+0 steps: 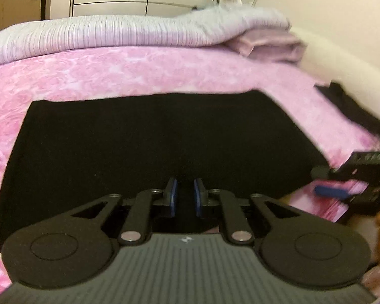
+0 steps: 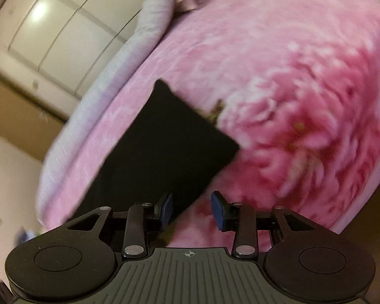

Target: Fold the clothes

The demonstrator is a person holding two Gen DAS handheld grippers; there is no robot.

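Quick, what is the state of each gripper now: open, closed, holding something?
Left gripper: nearly closed, over the black garment; whether it pinches cloth cannot be told.
Right gripper: open, holding nothing.

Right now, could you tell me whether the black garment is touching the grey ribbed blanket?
Apart. The left wrist view shows a wide band of pink bedspread between the black garment and the grey ribbed blanket.
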